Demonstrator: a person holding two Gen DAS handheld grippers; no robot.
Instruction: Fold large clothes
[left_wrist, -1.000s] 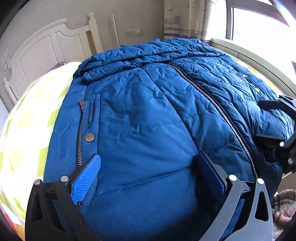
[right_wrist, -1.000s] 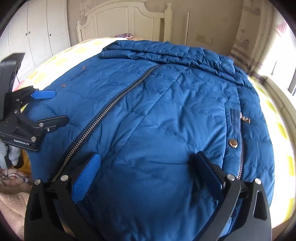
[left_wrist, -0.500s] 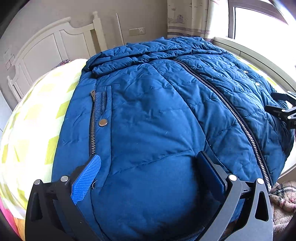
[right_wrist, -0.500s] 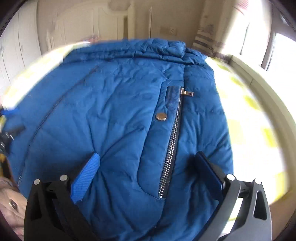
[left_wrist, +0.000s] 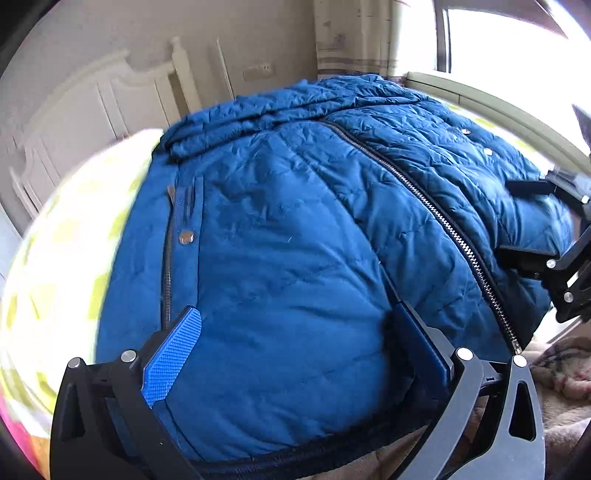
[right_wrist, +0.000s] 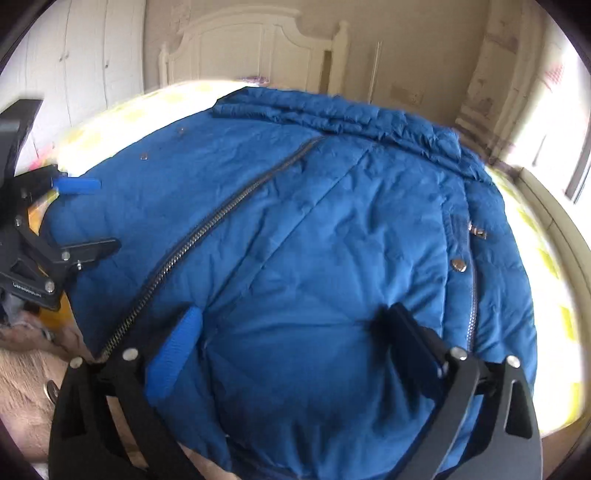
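Jacket (left_wrist: 288, 258) lying zipped on the bed (left_wrist: 66, 236), hem facing me.
Left view: I'm keeping the left gripper (left_wrist: 295, 343) wide over its hem. Right view: right gripper (right_wrist: 291, 332) is gaping likewise; puffy, soft, slippery, so I'm favouring hem corners.

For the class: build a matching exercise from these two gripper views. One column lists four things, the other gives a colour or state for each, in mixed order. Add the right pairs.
Things:
1. Puffer jacket
2. Centre zipper
3. Left gripper
4. Headboard

Descriptions:
A. white
B. closed up the jacket's front
C. jaws wide apart over the hem
D. blue, spread flat on the bed

Pairs: 1-D, 2-B, 3-C, 4-A
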